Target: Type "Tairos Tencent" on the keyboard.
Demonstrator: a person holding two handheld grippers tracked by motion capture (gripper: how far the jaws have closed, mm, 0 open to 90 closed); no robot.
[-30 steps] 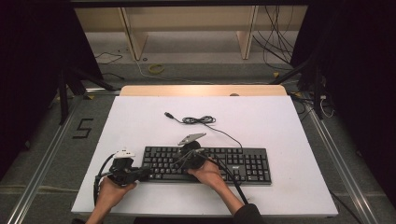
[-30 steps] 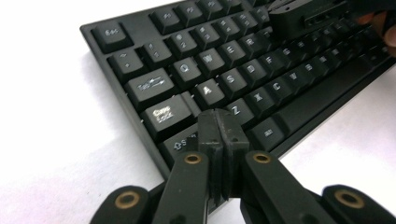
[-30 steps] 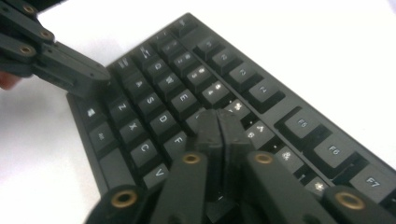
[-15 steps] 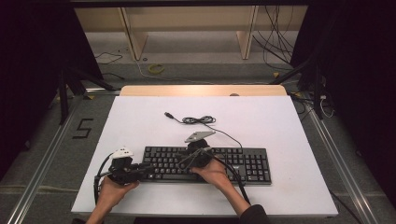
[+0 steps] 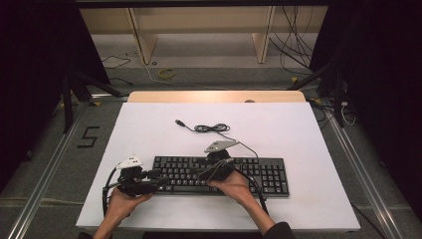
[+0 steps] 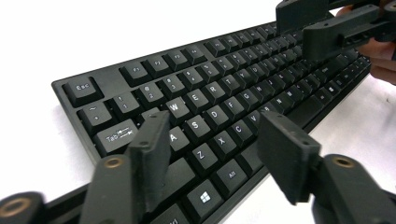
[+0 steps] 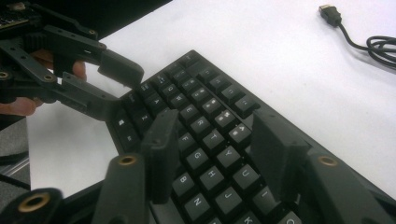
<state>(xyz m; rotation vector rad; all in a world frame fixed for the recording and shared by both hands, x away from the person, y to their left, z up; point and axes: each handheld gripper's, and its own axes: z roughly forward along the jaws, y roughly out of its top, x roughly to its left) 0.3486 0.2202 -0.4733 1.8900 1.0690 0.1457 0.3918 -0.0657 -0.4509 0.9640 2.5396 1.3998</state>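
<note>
white table [image 5: 149,124], black keyboard [image 5: 259,174], coiled cable [image 5: 211,128]

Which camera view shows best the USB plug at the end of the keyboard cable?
The right gripper view: the USB plug lies large and sharp on the white table, its cable trailing right. The high view shows the plug small, beside the coiled cable. The left gripper view looks at the keyboard instead.

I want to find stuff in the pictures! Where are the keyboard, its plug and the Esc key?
keyboard [image 5: 259,175], high view, on the keys right of the hands.
plug [image 7: 329,14], right gripper view, on the plug's dark body at the cable's end.
Esc key [image 6: 82,88], left gripper view, on the keycap's top.
</note>
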